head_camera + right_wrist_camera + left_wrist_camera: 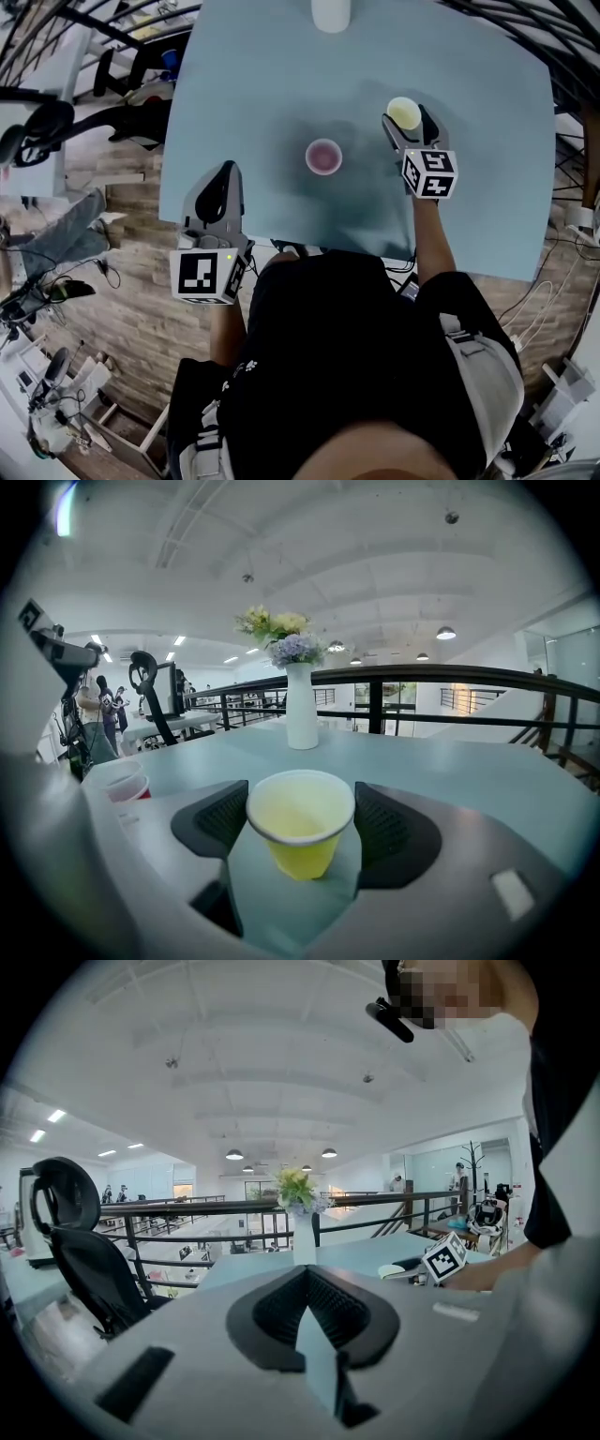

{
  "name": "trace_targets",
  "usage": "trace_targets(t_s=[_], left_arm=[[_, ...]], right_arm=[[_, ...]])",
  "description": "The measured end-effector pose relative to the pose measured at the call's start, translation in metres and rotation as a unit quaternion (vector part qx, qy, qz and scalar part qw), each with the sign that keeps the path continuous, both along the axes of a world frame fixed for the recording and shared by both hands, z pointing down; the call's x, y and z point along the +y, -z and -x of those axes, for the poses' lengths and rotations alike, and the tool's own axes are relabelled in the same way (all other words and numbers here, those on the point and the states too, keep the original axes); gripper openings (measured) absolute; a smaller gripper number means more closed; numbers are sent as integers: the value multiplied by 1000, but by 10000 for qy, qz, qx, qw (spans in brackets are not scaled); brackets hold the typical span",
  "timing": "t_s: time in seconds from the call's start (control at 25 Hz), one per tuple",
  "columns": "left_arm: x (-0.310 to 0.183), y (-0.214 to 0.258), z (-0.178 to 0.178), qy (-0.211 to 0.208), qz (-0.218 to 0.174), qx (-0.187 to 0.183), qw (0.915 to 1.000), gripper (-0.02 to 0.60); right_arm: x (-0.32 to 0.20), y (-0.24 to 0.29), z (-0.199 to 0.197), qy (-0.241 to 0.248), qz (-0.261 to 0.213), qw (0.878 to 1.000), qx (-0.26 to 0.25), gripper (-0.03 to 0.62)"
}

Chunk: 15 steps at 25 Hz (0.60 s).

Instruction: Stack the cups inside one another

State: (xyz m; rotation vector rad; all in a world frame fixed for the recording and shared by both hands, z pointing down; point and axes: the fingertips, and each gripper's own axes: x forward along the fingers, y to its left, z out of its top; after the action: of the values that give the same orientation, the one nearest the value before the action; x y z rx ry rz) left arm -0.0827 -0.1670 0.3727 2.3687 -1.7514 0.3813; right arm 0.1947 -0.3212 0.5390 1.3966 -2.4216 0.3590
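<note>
The right gripper (300, 808) is closed on the yellow cup (298, 841), a pad against each side of its rim, above the desk (487, 169). The pink cup (323, 157) stands upright to its left, apart. The left gripper (306, 1279), jaws together and empty, hovers at the desk's near edge.

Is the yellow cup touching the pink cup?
Apart. The head view shows it: a wide strip of bare table lies between the yellow cup and the pink cup.
</note>
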Motion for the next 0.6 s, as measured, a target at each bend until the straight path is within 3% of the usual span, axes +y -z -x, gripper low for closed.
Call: trace_targets(t_s=[0.6], left_arm=[[9, 10, 5, -361, -247, 216, 9988, -12]], right_arm=[[46, 53, 36, 226, -378, 9980, -444, 356]])
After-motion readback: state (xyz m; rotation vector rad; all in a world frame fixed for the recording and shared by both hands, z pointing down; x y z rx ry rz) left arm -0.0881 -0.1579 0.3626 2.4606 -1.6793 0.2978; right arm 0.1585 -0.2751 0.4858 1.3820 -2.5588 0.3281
